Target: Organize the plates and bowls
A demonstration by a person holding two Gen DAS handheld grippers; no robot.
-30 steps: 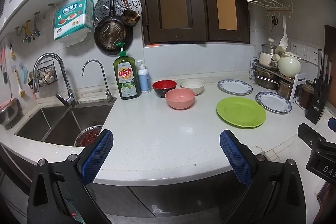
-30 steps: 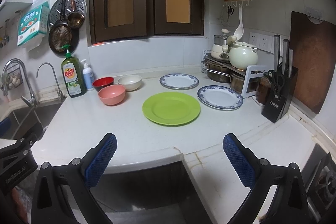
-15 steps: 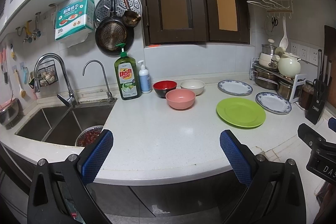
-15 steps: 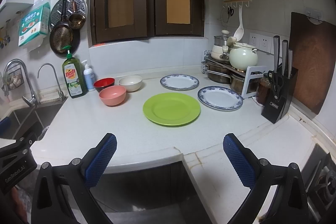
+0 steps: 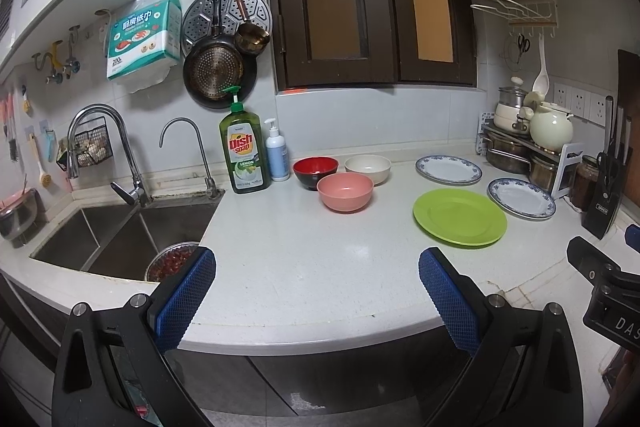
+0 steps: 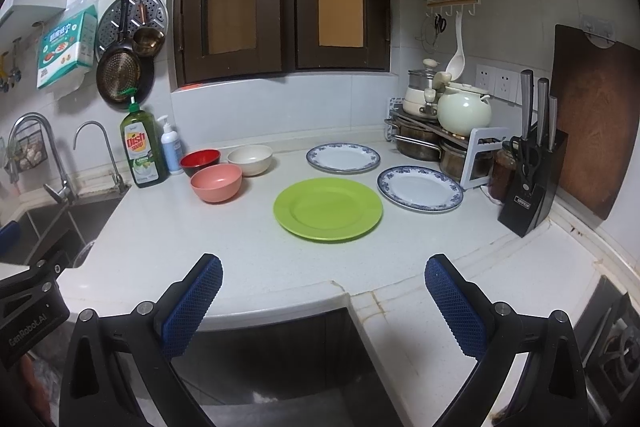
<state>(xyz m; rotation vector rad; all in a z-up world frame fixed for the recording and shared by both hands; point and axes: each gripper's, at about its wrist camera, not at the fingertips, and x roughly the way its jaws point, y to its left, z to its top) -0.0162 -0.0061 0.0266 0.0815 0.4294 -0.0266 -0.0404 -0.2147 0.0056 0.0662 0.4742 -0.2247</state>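
Observation:
On the white counter (image 5: 304, 259) stand a pink bowl (image 5: 345, 192), a red bowl (image 5: 315, 172) and a cream bowl (image 5: 367, 169), close together. To their right lie a green plate (image 5: 459, 217) and two blue-rimmed white plates (image 5: 448, 169) (image 5: 521, 197). The right wrist view shows the pink bowl (image 6: 216, 182), red bowl (image 6: 200, 162), cream bowl (image 6: 250, 159), green plate (image 6: 328, 208) and both blue-rimmed plates (image 6: 343, 157) (image 6: 419, 188). My left gripper (image 5: 316, 287) and right gripper (image 6: 323, 291) are open and empty, held off the counter's front edge.
A sink (image 5: 112, 231) with a bowl of red food lies left. A dish soap bottle (image 5: 241, 151) and pump bottle (image 5: 277, 157) stand by the wall. A pot rack (image 6: 440, 131), knife block (image 6: 532, 179) and cutting board (image 6: 596, 123) are at the right.
Both views have shifted very slightly to the right; the dishes have not moved. Both grippers stay open.

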